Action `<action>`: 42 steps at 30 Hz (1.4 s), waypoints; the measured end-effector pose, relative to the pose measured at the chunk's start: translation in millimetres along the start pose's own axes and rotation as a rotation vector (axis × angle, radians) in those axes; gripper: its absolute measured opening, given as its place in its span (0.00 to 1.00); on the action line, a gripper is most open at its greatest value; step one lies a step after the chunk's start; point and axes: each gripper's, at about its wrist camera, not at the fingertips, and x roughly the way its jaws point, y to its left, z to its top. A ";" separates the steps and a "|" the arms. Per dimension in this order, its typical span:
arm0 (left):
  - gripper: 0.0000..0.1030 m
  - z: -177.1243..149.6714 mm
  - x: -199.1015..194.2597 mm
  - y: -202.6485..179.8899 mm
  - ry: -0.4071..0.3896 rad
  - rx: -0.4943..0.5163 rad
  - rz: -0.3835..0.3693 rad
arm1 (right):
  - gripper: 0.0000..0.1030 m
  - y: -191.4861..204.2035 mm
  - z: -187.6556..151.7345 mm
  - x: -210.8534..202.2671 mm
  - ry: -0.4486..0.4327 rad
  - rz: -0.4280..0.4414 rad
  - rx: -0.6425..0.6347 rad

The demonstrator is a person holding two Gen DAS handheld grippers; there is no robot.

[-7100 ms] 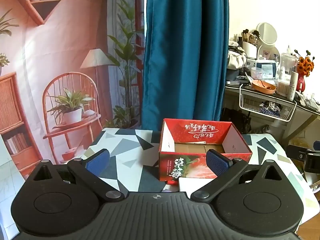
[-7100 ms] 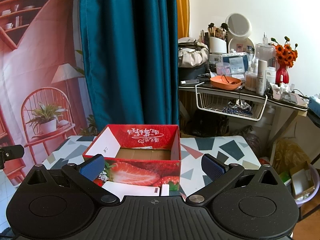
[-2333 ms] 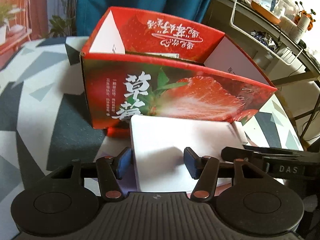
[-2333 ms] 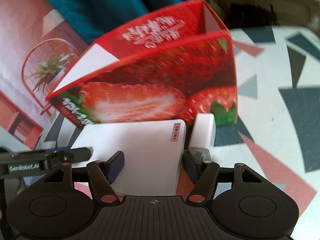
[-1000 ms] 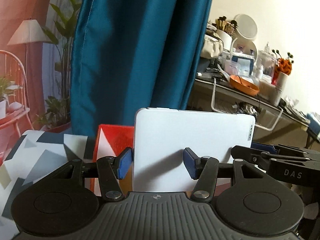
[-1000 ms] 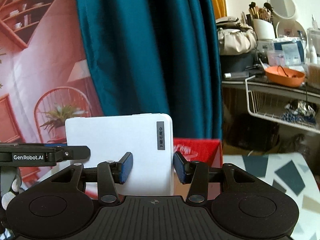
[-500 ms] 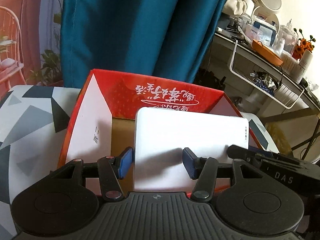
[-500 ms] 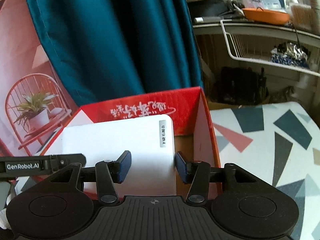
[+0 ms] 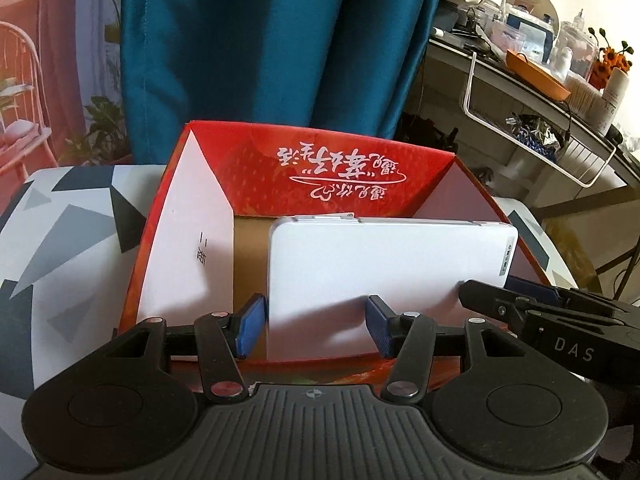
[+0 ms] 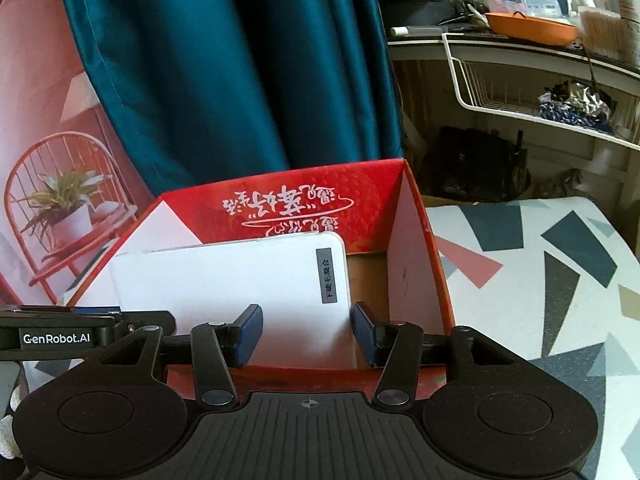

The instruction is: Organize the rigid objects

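White case: I hold the flat white case (image 9: 384,268) level over the open red strawberry box (image 9: 340,168), both grippers on its near edge; its far edge reaches toward the box's back wall and its underside is hidden from me.
Left gripper: my left gripper (image 9: 316,328) has narrow jaws with blue pads at the case's left part; the left pad (image 9: 250,326) sits right at the case's left edge, and I cannot tell whether it presses or has a hair of gap.
Right gripper: my right gripper (image 10: 306,334) is narrow too, its pads on either side of the case's right end, near the grey label strip (image 10: 327,276).
Room inside box: brown floor shows to the left of the case in the left view, and a strip of floor to its right in the right view; the box's right wall is just beside the case corner.
Table: the box stands at the table's (image 10: 540,280) far edge, with patterned top open to its right.
Only in left view: the white left inner flap with small print, and the right gripper's black body marked DAS.
Only in right view: the label strip seen close, and the left gripper's body marked GenRobot.AI.
Behind: a teal curtain (image 9: 260,40) hangs past the far edge.
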 end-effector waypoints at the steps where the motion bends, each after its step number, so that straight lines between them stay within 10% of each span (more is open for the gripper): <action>1: 0.56 -0.3 0.5 0.3 0.001 0.000 0.002 | 0.46 0.2 0.2 0.0 0.003 -0.001 -0.002; 24: 0.57 -7.5 -14.8 -1.4 -0.056 0.029 0.015 | 0.46 -0.4 -7.4 -18.9 -0.059 0.042 0.006; 32: 0.82 -26.5 -59.4 -1.8 -0.195 0.053 0.020 | 0.86 -0.9 -30.5 -55.7 -0.165 0.083 -0.025; 42: 1.00 -60.6 -77.8 1.9 -0.181 0.070 0.024 | 1.00 -13.7 -66.9 -73.5 -0.125 0.094 0.024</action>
